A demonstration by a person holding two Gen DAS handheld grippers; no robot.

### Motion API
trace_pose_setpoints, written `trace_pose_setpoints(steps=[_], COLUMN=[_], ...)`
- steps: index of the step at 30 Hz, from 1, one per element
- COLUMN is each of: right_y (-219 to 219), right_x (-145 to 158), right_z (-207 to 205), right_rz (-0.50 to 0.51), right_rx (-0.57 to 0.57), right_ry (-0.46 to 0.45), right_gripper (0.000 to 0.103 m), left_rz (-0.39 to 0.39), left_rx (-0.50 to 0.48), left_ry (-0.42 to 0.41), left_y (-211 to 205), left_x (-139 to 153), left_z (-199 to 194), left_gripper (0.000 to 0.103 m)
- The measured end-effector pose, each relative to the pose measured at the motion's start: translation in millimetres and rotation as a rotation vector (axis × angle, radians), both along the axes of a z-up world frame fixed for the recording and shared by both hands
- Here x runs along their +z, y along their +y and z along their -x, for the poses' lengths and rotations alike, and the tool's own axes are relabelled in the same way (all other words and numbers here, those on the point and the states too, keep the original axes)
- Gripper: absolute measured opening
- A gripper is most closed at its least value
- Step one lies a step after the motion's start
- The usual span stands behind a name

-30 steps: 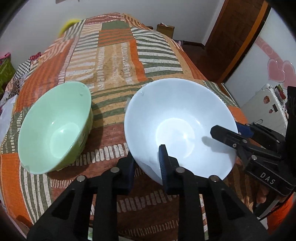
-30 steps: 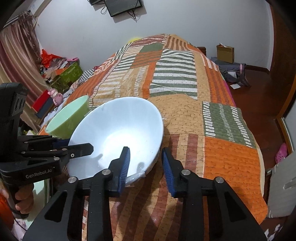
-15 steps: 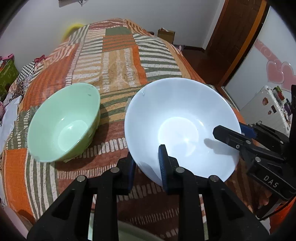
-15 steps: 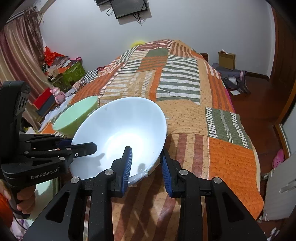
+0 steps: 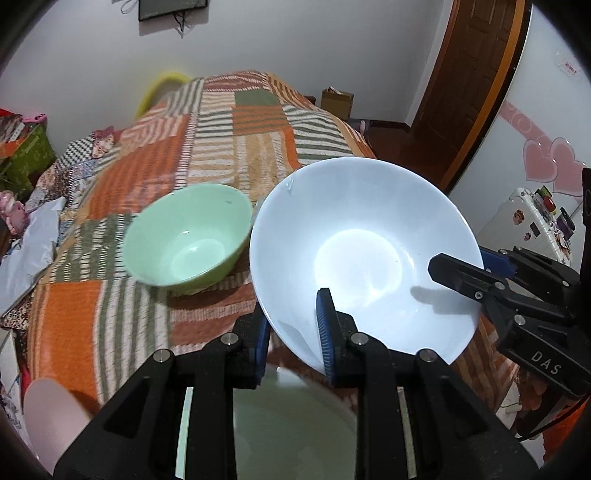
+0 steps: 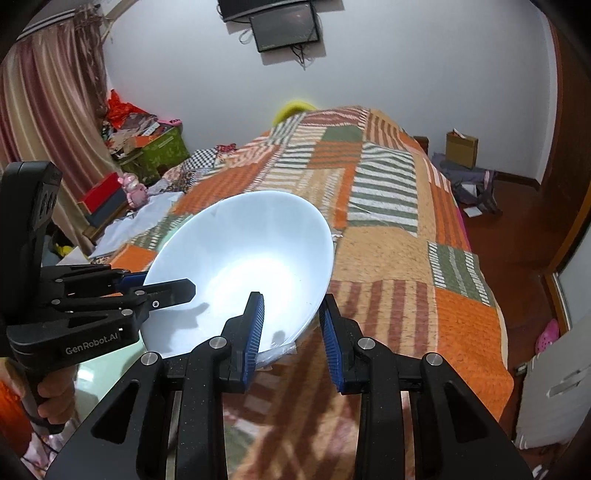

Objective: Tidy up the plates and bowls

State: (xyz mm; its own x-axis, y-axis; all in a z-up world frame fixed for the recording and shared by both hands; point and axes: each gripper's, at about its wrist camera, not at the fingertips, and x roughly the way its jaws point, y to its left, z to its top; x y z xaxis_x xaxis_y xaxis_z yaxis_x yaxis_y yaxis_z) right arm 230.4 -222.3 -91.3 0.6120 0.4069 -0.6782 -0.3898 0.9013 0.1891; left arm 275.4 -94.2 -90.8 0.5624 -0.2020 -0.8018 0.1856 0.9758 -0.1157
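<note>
Left wrist view shows both the left gripper point(image 5: 293, 326) and right gripper point(image 6: 291, 326) clenched on the white bowl's point(image 5: 364, 236) rim, green bowl point(image 5: 186, 238) beside it on the bed point(image 5: 236, 147)

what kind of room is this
Most likely a bedroom in a home: a bed under a patchwork blanket, a wall-mounted TV, and curtains beside storage clutter.

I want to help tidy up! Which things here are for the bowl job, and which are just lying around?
For the job:
white bowl, held by the left hand-held gripper and the right hand-held gripper
green bowl

Just lying around:
patchwork blanket
pink toy
cardboard box
wall TV
</note>
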Motion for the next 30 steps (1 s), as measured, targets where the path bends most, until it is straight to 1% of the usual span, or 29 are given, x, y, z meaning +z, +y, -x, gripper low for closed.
trace_pose_setpoints(steps=[7, 13, 22, 30], right_y=[28.8, 54.3, 91.2, 125.3], right_x=[11.8, 15.5, 14.9, 16.0], right_z=[22.9, 37.5, 56.4, 69.5], right_rz=[0.020, 0.003, -0.018, -0.007], right_rx=[0.042, 0.090, 0.155, 0.206], right_ry=[-0.031, -0.041, -0.044, -0.051], right_gripper=[0.028, 0.028, 0.028, 0.028], left_rz=[0.010, -0.001, 0.000, 0.015], left_rx=[0.026, 0.074, 0.143, 0.189], left_ry=[-0.044, -0.071, -0.095, -0.100], left_y=[30.8, 61.4, 106.1, 138.8], left_x=[19.2, 29.3, 34.2, 34.1], left_z=[39.2, 69.9, 112.1, 137.8], left_gripper=[0.024, 0.024, 0.024, 0.024])
